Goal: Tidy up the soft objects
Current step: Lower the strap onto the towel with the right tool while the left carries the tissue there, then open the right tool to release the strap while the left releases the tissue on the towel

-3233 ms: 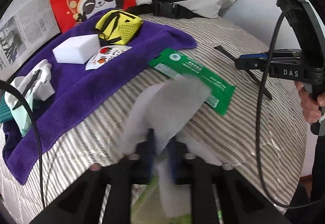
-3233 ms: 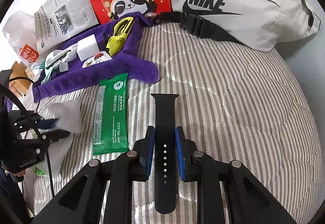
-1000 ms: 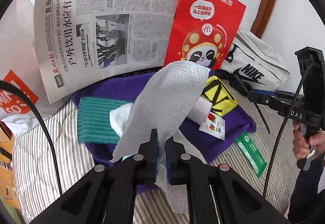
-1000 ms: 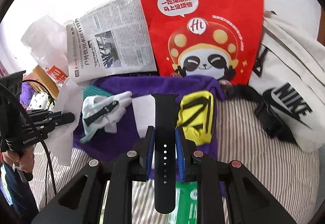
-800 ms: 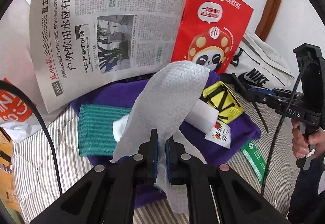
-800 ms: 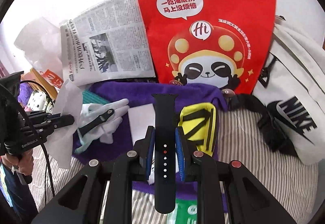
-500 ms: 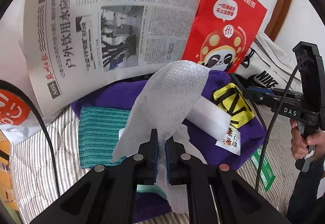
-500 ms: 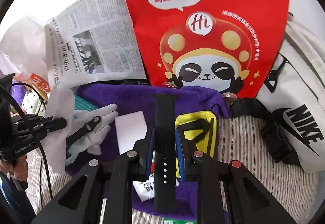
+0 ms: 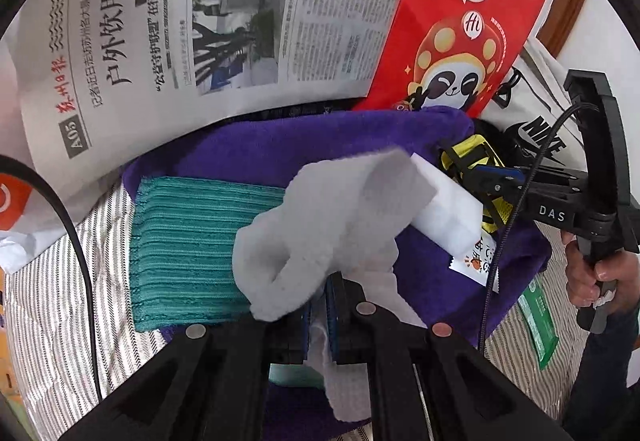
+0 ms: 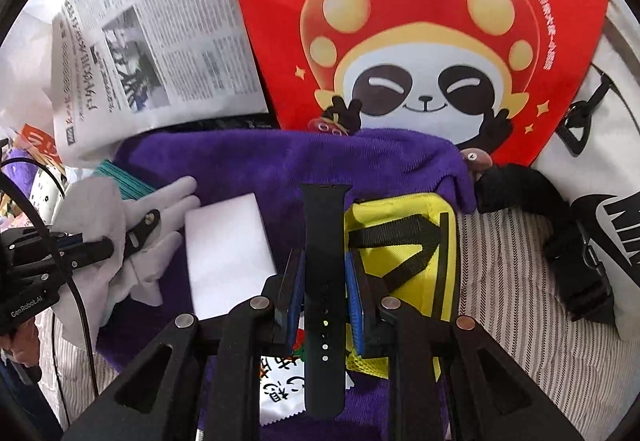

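Observation:
My left gripper (image 9: 318, 305) is shut on a white textured wipe (image 9: 320, 225), which droops low over the purple towel (image 9: 320, 145), beside a teal cloth (image 9: 192, 241). My right gripper (image 10: 323, 281) is shut on a black watch strap (image 10: 324, 241), which sticks out forward over the purple towel (image 10: 280, 161). The strap hangs between a white sponge block (image 10: 228, 249) and a yellow mesh pouch (image 10: 404, 253). A white glove (image 10: 160, 209) with a second black strap piece (image 10: 142, 231) on it lies at the left, under the left gripper (image 10: 104, 247).
A red panda paper bag (image 10: 420, 21) and a newspaper (image 10: 152, 41) stand upright behind the towel. A white Nike bag (image 10: 600, 181) with a black buckle strap lies at the right. A small printed sachet (image 10: 280, 393) and a green packet (image 9: 538, 317) lie near the towel's front edge on the striped bedding.
Both grippers have moved forward and down over the purple towel. The wipe, upright before, now flops over low above the glove. The strap has come between sponge and pouch.

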Tool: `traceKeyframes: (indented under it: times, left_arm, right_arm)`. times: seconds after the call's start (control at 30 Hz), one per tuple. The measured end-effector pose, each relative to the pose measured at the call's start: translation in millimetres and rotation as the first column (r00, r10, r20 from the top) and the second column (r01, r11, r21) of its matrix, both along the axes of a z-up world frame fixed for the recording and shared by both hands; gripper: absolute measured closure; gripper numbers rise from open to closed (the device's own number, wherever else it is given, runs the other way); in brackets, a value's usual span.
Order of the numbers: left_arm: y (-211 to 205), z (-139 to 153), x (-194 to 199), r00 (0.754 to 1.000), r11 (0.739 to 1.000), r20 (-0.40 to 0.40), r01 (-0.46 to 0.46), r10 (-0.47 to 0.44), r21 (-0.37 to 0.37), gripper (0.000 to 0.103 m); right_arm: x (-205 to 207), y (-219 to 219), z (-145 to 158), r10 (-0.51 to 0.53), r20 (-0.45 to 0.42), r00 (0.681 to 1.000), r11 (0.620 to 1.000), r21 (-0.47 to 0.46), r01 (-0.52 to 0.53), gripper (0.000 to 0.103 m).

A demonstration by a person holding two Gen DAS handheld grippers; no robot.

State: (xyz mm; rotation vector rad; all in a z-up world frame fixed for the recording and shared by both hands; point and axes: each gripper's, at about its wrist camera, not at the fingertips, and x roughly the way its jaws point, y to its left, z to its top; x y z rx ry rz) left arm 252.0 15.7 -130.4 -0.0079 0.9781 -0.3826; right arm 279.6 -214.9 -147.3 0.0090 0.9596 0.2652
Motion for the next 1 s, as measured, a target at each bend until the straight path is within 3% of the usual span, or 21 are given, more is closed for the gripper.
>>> traceKeyframes:
  times: [0.33,0.53,0.67,0.73,0.9,1.0]
  left_arm:
    - [0.2,-5.5,2.0,1.000,1.000,-0.001,0.001,-0.001,-0.004,0.095]
    - [3.2,-7.3,3.0,1.000,1.000,-0.005,0.012,-0.012,-0.023,0.094]
    - [5.8,-7.0,3.2,1.000,0.999,-0.016,0.024,-0.025,-0.045,0.089]
    - [4.9,-6.9,2.4,0.999,0.998,-0.019,0.043,-0.044,-0.053,0.079]
    - [-2.8,-2.9,-3.2,0.997,0.996,-0.008,0.077,-0.078,-0.040,0.059]
    - [-7.5,-0.1,-5.1,0.996,0.996,-0.005,0.086,-0.086,-0.007,0.055]
  right_arm:
    - [2.6,4.6,-17.3,0.022,-0.033,0.999,1.000,-0.005,-0.022,0.082]
    - [10.1,-10.3,-23.0,0.022,-0.052,0.998,0.998,0.065,-0.019,0.080]
    - [10.2,-10.5,-21.3,0.031,-0.055,0.998,0.997,0.078,-0.027,0.062]
    - [8.3,-9.5,-18.7,0.034,-0.042,0.999,0.997,0.069,-0.031,0.055]
    - [2.4,0.8,-12.9,0.035,-0.029,0.999,0.998,0.046,-0.034,0.055]
    - [-0.3,5.3,-6.7,0.029,-0.015,0.999,0.999,0.035,-0.029,0.055]
